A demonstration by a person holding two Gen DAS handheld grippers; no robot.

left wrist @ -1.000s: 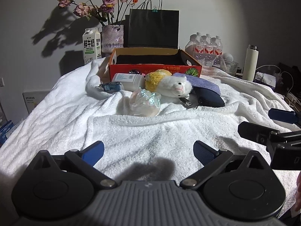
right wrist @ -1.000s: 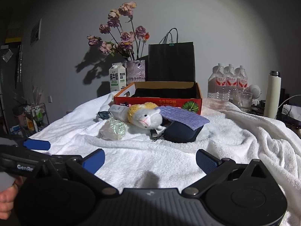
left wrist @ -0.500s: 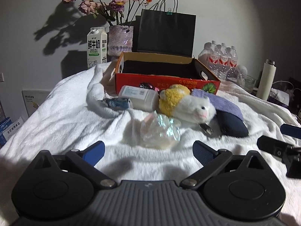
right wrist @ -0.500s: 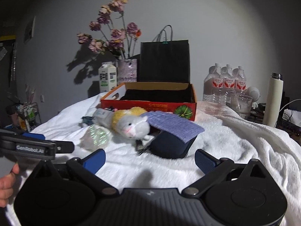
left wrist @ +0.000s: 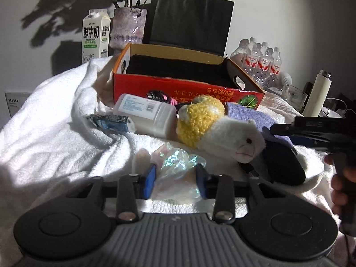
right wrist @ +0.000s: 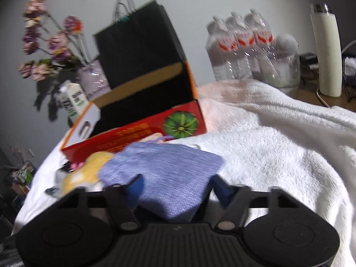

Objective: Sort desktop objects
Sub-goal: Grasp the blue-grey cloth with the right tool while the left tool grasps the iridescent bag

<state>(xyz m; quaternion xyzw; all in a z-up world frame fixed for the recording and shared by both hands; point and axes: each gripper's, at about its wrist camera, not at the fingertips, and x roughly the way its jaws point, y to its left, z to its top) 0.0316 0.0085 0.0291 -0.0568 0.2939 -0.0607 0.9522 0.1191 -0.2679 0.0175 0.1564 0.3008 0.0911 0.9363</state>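
Note:
A pile lies on the white towel [left wrist: 44, 133] in front of a red cardboard box [left wrist: 178, 86]. My left gripper [left wrist: 175, 178] is closing, its blue pads touching both sides of a crinkled iridescent plastic bag [left wrist: 178, 160]. Behind the bag lie a white-and-yellow plush sheep [left wrist: 213, 129], a translucent pack [left wrist: 144, 111], a blue wrapper [left wrist: 109, 120] and a dark pouch [left wrist: 282, 164]. My right gripper [right wrist: 178, 189] is tilted and blurred. It is closing on a purple cloth [right wrist: 164, 169], which sits between its pads. In the left wrist view that gripper [left wrist: 280, 133] reaches in from the right over the pouch.
Behind the box stand a milk carton [left wrist: 95, 35], a vase of dried flowers [left wrist: 129, 26] and a black paper bag [left wrist: 191, 17]. At the back right are water bottles [left wrist: 260, 60], a glass jar [right wrist: 280, 69] and a white flask [left wrist: 318, 95]. A hand [left wrist: 340, 184] is at the right edge.
Both grippers moved forward into the pile and their jaws narrowed from wide open. The left now brackets the plastic bag. The right rolled and now brackets the purple cloth.

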